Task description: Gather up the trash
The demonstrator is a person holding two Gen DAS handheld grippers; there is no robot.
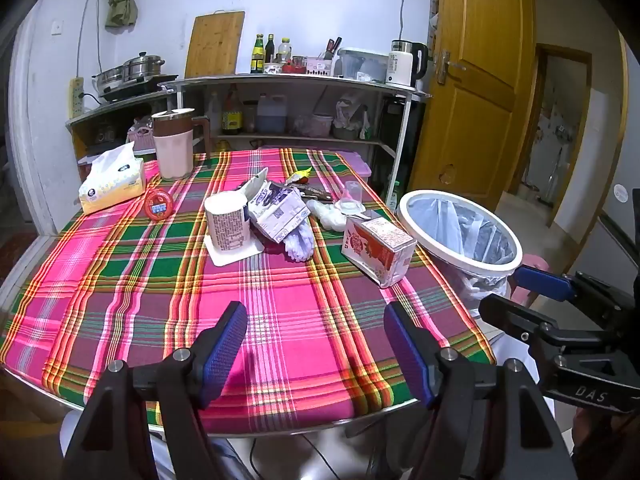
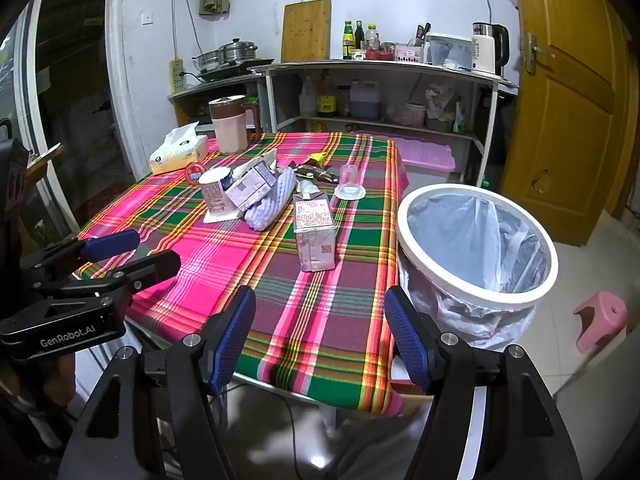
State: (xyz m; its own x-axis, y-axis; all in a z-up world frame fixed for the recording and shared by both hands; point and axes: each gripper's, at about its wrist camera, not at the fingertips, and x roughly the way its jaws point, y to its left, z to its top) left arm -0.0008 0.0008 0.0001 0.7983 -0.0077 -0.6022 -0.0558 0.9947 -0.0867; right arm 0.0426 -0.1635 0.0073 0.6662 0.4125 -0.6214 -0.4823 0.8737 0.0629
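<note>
Both grippers, left (image 1: 316,350) and right (image 2: 320,336), spread apart, holding nothing. Nearest trash: red carton (image 1: 378,249), likely light, thin-walled and crushable; grip across its narrow sides, then bin (image 2: 476,240) at right.

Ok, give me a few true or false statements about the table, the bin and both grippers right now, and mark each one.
1. The left gripper holds a milk carton. False: its jaws stand open and hold nothing.
2. The trash bin has a plastic liner and stands at the right edge of the table. True.
3. The red and white carton is already inside the bin. False: it lies on the tablecloth beside the bin.
4. The right gripper is open and empty. True.
5. The tissue pack lies on the far left of the table, near the jug. True.
</note>
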